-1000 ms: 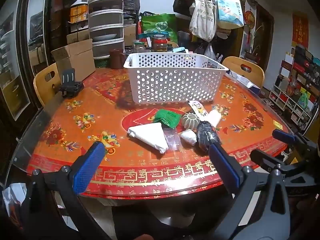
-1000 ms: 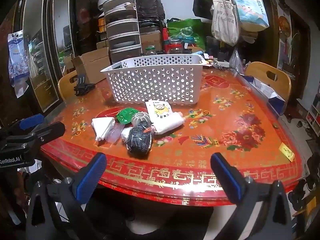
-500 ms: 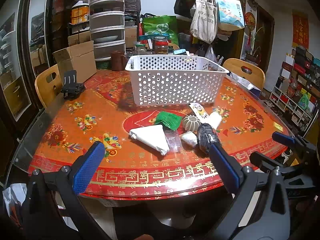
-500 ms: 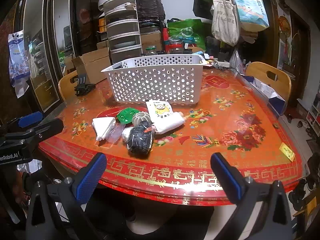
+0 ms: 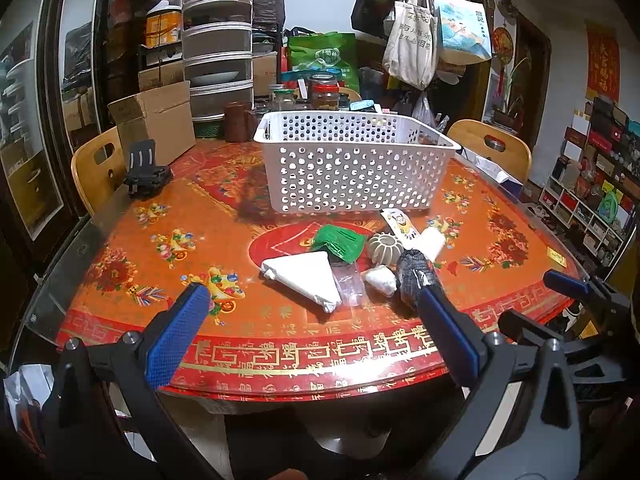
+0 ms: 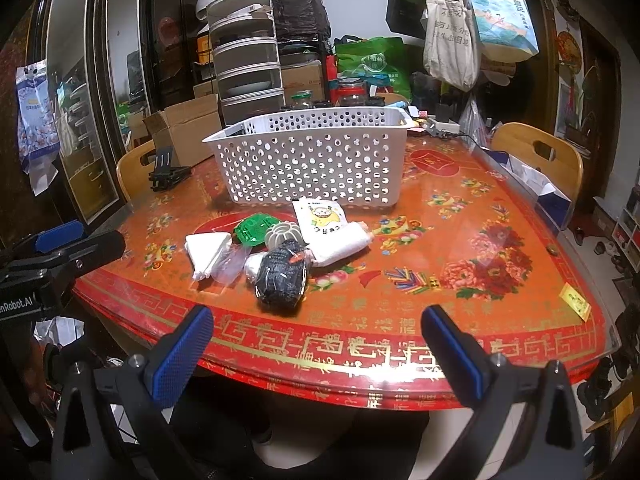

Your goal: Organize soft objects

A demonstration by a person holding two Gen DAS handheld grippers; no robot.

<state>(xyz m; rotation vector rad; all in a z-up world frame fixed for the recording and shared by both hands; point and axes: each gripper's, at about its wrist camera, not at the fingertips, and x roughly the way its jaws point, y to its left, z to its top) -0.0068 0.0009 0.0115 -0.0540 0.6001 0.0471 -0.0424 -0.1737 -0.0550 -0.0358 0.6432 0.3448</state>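
Nearby, white basket (image 6: 312, 160) beside soft packets (image 6: 280, 252)

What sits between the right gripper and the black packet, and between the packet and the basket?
Nothing visible blocks the open right gripper from the black packet, the nearest item of the pile. Between packet and white basket lie the ribbed grey ball and the cartoon-print pouch, so it needs lifting over them.

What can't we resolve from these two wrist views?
- White basket contents: both views, the near wall hides its floor.
- Small white bundle: right wrist view, mostly behind the black packet.
- Print on the green packet: too small in both.
- Clear bag contents: indistinct.
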